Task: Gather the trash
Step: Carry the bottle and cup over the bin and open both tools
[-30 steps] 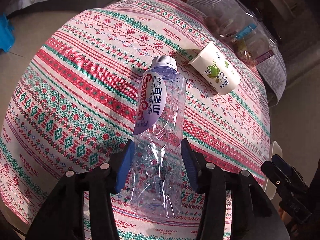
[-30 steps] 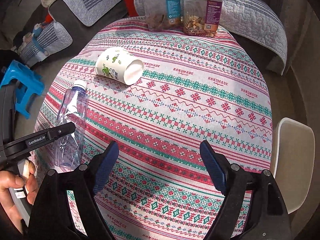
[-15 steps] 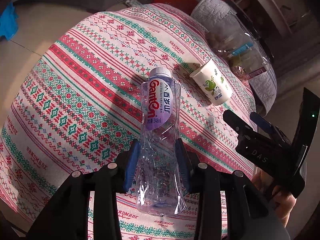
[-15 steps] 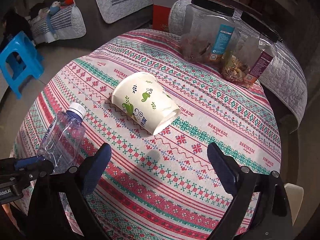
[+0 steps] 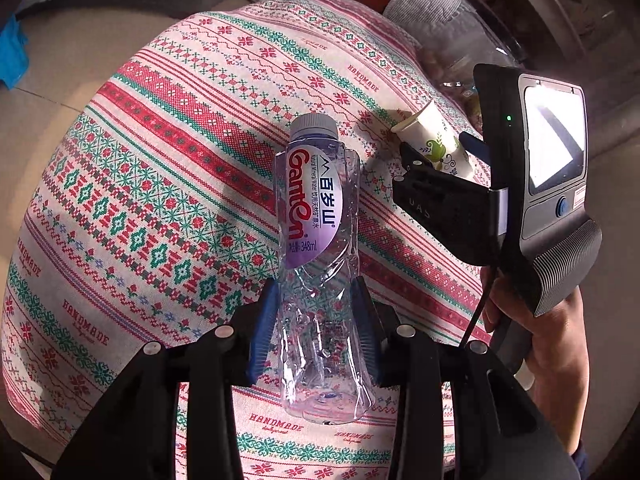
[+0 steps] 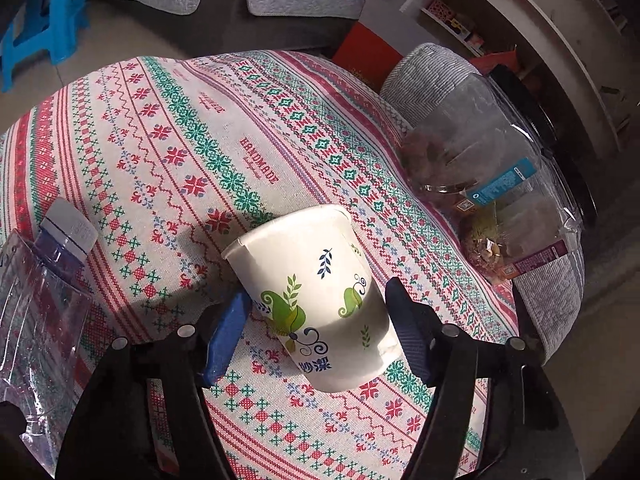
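Observation:
My left gripper (image 5: pixel 316 328) is shut on an empty clear plastic bottle (image 5: pixel 320 264) with a purple Ganten label and holds it above the patterned tablecloth (image 5: pixel 160 200). The bottle also shows at the left edge of the right wrist view (image 6: pixel 44 288). A white paper cup (image 6: pixel 316 300) with green leaf print lies on its side on the cloth. My right gripper (image 6: pixel 316 332) is open, with a finger on each side of the cup. In the left wrist view the cup (image 5: pixel 436 144) shows between the right gripper's fingers.
Two clear snack jars (image 6: pixel 480 168) with black lids lie at the table's far right. A grey striped cushion (image 6: pixel 432 68) is behind them. A blue stool (image 6: pixel 36 20) stands on the floor at far left. Shelves (image 6: pixel 520 20) stand at the back right.
My right gripper has moved forward to the paper cup and now straddles it. My left gripper has tightened on the bottle and lifted it a little.

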Available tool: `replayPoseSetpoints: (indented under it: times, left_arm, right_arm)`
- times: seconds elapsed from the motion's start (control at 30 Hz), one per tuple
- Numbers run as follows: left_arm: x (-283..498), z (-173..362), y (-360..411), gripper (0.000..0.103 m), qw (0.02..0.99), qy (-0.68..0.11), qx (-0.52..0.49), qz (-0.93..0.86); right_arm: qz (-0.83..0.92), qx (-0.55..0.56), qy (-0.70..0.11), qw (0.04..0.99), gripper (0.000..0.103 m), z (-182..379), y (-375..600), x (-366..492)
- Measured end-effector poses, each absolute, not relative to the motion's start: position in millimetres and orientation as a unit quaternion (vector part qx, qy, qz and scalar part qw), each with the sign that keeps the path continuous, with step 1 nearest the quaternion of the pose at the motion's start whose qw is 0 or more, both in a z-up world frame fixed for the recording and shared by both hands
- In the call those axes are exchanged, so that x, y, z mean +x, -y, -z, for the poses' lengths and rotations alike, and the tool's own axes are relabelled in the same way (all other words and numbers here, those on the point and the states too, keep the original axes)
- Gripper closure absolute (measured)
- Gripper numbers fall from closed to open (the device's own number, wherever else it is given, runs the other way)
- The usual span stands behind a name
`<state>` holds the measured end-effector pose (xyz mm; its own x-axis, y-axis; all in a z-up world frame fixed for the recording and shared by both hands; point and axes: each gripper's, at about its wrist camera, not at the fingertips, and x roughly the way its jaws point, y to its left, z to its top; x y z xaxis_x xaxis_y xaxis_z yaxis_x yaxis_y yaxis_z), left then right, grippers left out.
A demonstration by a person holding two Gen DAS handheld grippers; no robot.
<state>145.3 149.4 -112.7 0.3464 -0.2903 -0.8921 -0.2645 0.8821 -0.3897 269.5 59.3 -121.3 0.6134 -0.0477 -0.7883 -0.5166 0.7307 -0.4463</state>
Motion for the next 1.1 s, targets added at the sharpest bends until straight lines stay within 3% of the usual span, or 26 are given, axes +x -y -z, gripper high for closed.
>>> replayPoseSetpoints:
  times: [0.2, 0.3, 0.57, 1.1]
  left_arm:
    - [154, 115, -139, 0.065, 0.789, -0.57, -0.226, 0.023]
    - [155, 115, -137, 0.065, 0.791, -0.568, -0.227, 0.026]
    - [149, 108, -130, 0.067, 0.797, -0.557, -0.229, 0.044]
    - [134, 95, -103, 0.068, 0.799, -0.551, -0.226, 0.078]
  right_arm:
    - [-0.126, -0.289, -0.441, 0.84, 0.062, 105, -34, 263]
    - [-0.127, -0.232, -0.472, 0.841, 0.067, 97, -13, 265]
    - [-0.133, -0.022, -0.547, 0.826, 0.07, 76, 51, 247]
    - [-0.11, 0.126, -0.574, 0.802, 0.071, 59, 121, 162]
